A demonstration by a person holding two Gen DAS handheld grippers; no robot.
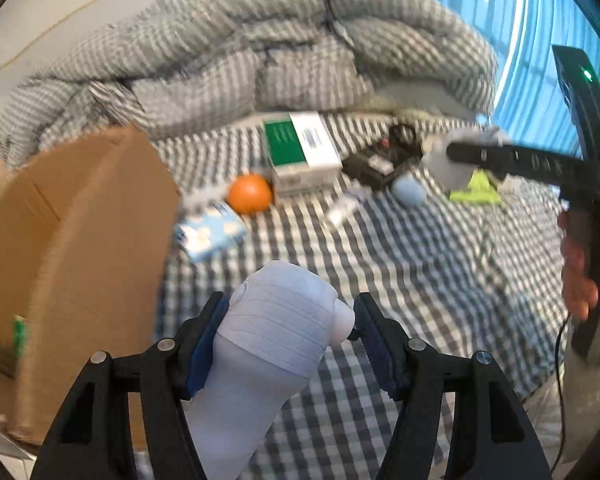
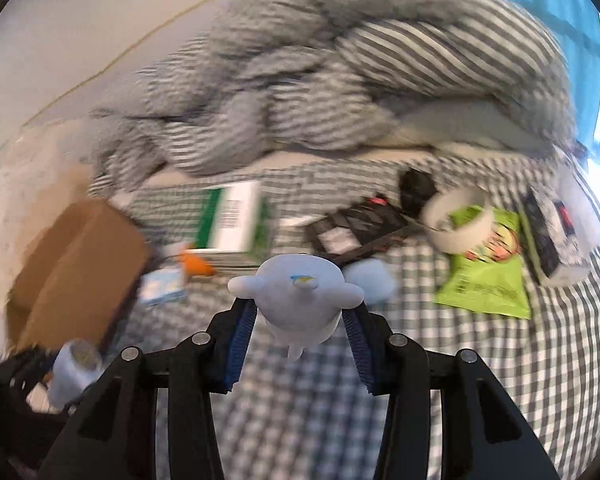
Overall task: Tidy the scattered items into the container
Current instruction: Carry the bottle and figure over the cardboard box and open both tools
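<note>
**Two wrist views over one bed**

Your left wrist camera looked forward along its tongs (image 1: 286, 322), low and close over the checked bed (image 1: 420, 264), with the cardboard box (image 1: 72, 240) near on its left. Your right wrist camera faced the same way from slightly farther back. Both views shared the green-and-white box (image 1: 300, 148) (image 2: 236, 216), the orange (image 1: 250, 193) (image 2: 198, 265) and the striped duvet (image 1: 260, 52) (image 2: 340, 80).

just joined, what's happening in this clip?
A person is clearing clutter off a checked bed into a cardboard box. The left tool grips a pale blue sock-like item; the right tool holds a small blue plush toy. An orange, a green-and-white box and a green snack bag still lie out.
</note>
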